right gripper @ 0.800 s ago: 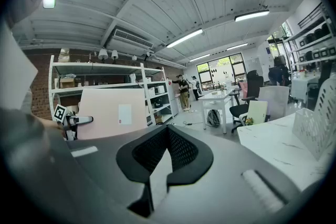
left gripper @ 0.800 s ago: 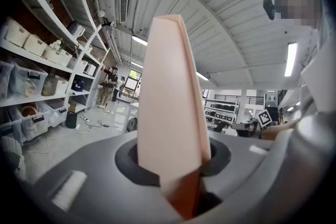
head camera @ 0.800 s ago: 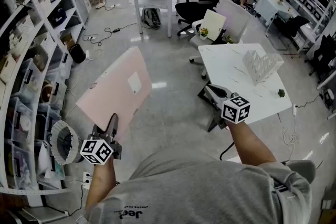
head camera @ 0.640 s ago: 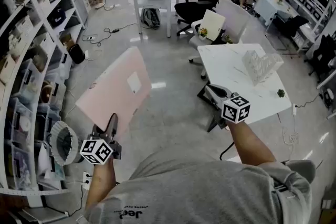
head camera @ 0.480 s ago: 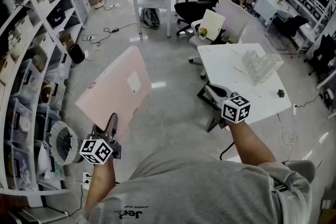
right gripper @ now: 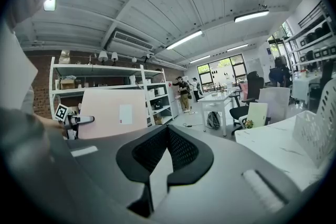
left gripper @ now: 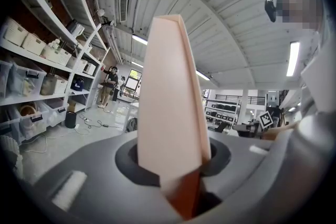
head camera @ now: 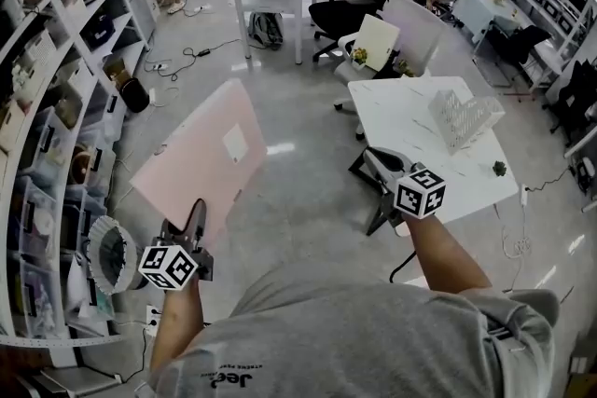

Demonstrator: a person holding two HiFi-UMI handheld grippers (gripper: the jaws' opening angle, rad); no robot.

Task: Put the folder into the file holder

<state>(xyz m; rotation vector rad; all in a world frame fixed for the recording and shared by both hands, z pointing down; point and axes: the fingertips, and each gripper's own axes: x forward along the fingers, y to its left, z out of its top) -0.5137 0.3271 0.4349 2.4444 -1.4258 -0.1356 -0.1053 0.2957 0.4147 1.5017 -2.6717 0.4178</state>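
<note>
A large pink folder [head camera: 201, 165] with a small white label is held up over the floor, tilted away from me. My left gripper [head camera: 195, 217] is shut on its near edge. In the left gripper view the folder [left gripper: 173, 102] rises edge-on from between the jaws of that gripper [left gripper: 181, 186]. The white mesh file holder [head camera: 464, 116] stands on the white table [head camera: 410, 144] at the right, and its side shows at the edge of the right gripper view [right gripper: 315, 128]. My right gripper [head camera: 370, 163] hovers at the table's near left edge, shut and empty [right gripper: 167, 136].
Shelving with boxes [head camera: 47, 107] runs along the left, and a round white fan [head camera: 112, 252] sits by my left hand. Office chairs [head camera: 373, 42] stand behind the table. A small green thing [head camera: 500, 167] lies on the table's right side. People stand far back.
The folder and my left gripper have drifted slightly to the left. The right gripper has stayed where it was.
</note>
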